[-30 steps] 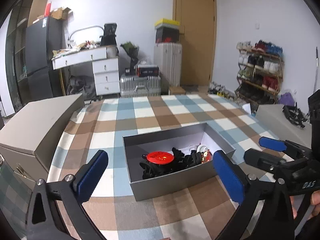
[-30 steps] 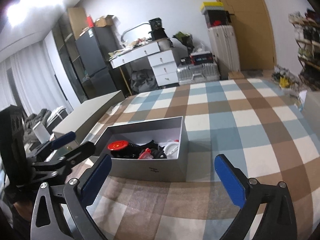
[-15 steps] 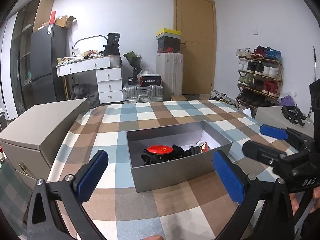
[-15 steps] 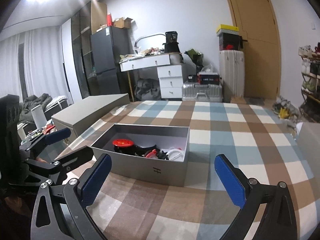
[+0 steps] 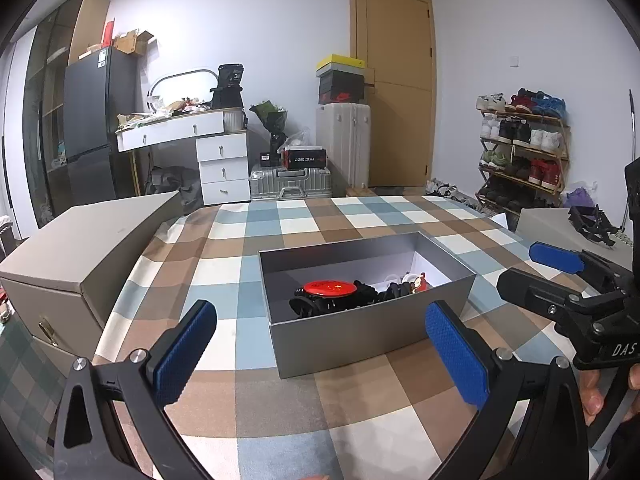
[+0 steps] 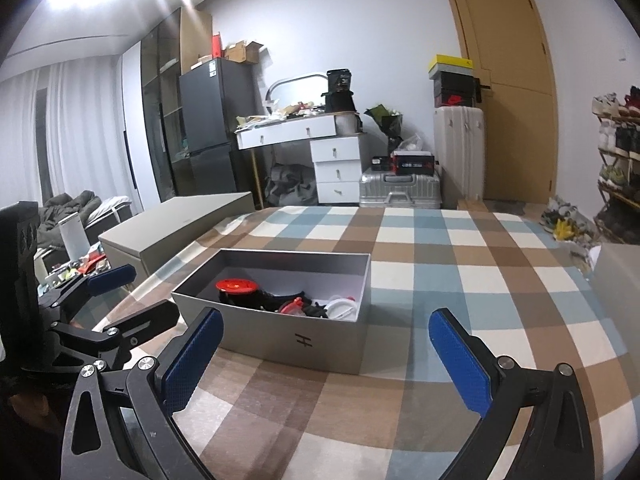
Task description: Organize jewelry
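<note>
Grey open-top box (image 5: 372, 332) sits on the checked tablecloth (image 5: 288, 400) covering the tabletop, roughly central in both wrist views. A small mark is printed on the side wall facing the right wrist camera.

Box contents, all jumbled at the bottom: a round red disc (image 5: 329, 287) lying on top of a tangle of black pieces (image 5: 320, 304); toward the box's right end, a small red-and-gold item (image 5: 419, 282) and white ring-shaped pieces (image 6: 340, 307). Individual jewelry items cannot be told apart further at this resolution.

Left gripper (image 5: 320, 354): blue-padded fingers (image 5: 185, 350) spread wide, released, holding nothing. It hovers on the near side of the box, above the cloth, not touching the box.

Right gripper (image 6: 326, 362): also spread wide and empty, blue pads (image 6: 460, 362) clear of the box, positioned off the box's near long wall in its own view. In the left wrist view it shows at the right edge, beside the box's right end, with part of a hand (image 5: 600, 390) on its handle.

A larger closed grey box (image 5: 86, 248) stands at the left edge of the tabletop, well apart from the open one.

Background: white drawer desk (image 5: 220, 152), dark fridge (image 5: 94, 120), silver suitcase (image 5: 290, 184), wooden door (image 5: 394, 88), shoe rack (image 5: 524, 144).
</note>
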Demonstrator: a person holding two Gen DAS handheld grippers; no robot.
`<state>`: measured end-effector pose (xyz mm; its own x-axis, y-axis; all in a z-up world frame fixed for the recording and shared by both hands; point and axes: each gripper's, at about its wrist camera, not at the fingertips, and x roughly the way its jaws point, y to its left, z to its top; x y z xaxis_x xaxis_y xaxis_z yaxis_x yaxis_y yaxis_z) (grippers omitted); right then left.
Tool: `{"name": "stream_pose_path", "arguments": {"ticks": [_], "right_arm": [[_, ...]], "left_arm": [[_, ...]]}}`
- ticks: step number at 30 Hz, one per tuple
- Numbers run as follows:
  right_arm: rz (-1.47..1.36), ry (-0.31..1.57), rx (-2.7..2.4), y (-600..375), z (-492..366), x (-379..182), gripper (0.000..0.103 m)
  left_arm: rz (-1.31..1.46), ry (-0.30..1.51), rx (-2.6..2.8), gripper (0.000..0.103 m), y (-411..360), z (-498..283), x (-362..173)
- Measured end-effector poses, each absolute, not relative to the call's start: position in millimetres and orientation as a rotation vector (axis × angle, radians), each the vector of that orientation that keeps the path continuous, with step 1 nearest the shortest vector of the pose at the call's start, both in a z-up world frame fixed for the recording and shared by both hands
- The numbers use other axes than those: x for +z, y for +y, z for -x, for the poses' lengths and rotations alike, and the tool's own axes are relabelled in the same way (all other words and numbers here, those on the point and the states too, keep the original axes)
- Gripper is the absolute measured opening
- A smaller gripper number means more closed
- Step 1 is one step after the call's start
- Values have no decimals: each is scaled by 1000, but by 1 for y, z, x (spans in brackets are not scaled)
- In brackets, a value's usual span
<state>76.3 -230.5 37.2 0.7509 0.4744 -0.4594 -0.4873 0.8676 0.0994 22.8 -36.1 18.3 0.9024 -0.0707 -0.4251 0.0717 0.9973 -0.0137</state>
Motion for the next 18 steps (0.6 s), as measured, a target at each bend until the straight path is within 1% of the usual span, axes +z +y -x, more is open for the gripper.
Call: {"name": "stream_pose_path", "arguments": {"ticks": [18], "right_arm": [[52, 480, 517, -229, -74, 33, 103]], "left_arm": [[14, 454, -77, 102, -34, -24, 17]]}}
